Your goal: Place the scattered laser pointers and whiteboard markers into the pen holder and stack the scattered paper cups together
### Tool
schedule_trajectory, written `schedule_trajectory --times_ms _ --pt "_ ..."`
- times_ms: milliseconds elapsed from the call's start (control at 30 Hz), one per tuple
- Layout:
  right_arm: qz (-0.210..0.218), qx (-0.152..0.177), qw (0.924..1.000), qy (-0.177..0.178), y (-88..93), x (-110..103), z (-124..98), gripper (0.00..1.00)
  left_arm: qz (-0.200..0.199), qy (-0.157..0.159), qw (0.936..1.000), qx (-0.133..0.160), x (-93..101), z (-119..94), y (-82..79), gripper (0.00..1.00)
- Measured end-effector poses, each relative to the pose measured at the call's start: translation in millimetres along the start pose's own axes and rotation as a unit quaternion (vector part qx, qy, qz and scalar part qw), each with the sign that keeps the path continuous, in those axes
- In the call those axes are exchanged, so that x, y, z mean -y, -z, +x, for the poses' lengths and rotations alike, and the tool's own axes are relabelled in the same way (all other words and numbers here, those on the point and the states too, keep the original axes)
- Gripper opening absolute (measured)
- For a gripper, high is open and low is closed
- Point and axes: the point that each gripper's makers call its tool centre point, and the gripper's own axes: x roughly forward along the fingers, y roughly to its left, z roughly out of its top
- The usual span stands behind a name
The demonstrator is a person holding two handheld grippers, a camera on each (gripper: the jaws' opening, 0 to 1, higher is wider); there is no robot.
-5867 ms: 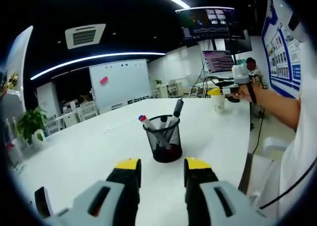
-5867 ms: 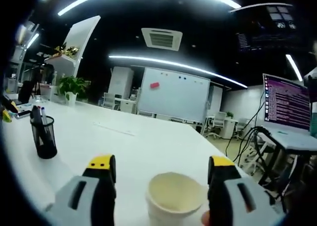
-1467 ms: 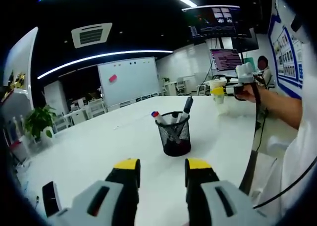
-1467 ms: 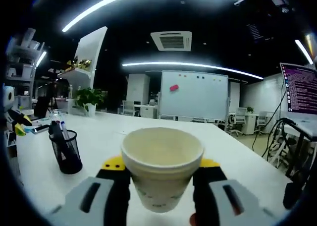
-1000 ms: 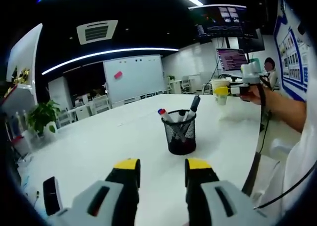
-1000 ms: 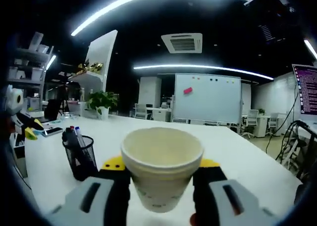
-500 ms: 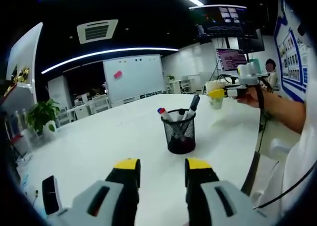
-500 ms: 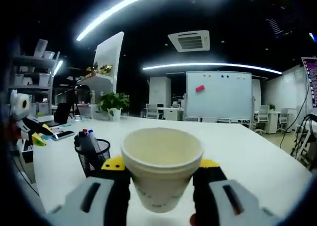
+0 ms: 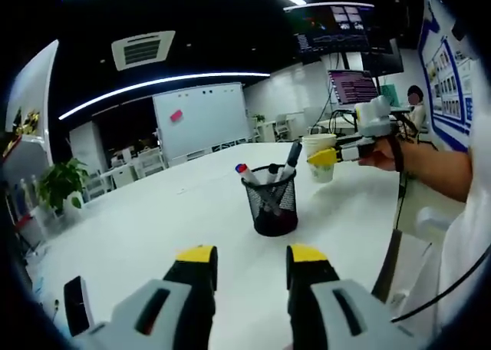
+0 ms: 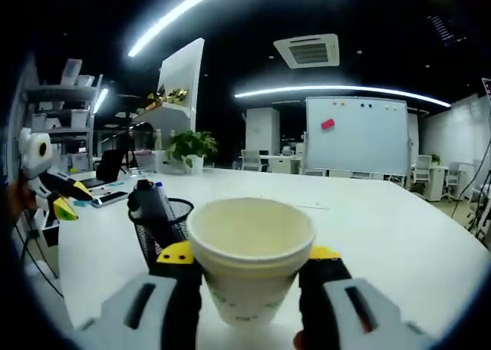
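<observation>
A black mesh pen holder [image 9: 275,202] stands on the white table [image 9: 153,227] with a red-and-blue capped marker and dark pens upright in it. My left gripper [image 9: 252,267] is low over the table in front of the holder, open, with nothing between its fingers. My right gripper [image 10: 250,267] is shut on a white paper cup [image 10: 249,259], held upright with its mouth up. In the left gripper view the cup [image 9: 319,155] hangs just right of the holder, the right gripper [image 9: 343,151] beside it. In the right gripper view the holder [image 10: 162,226] sits just behind the cup, to the left.
A dark phone [image 9: 74,304] lies near the table's left edge. A person's forearm [image 9: 430,164] reaches in from the right. My left gripper [image 10: 52,189] shows far left across the table. A whiteboard [image 10: 360,135], chairs and a potted plant [image 10: 190,146] stand beyond the table.
My right gripper has carried the paper cup closer to the pen holder, which now stands right behind it. The left gripper has stayed open in about the same place.
</observation>
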Motion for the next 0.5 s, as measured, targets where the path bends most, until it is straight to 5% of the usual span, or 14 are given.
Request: schedule_trajectory --times_ms 233,500 --pt "-0.004 -0.010 0.9999 -0.002 8.8 -3.5 8.4 0.50 0.001 -0.003 0.9995 0.030 -3.5 -5.6 -14.6 0.37" --pt "-0.010 -0.015 0.9998 -0.006 15.0 -7.8 11.4 0.50 0.007 -0.005 0.9997 0.022 -2.9 -4.6 -9.6 0.37"
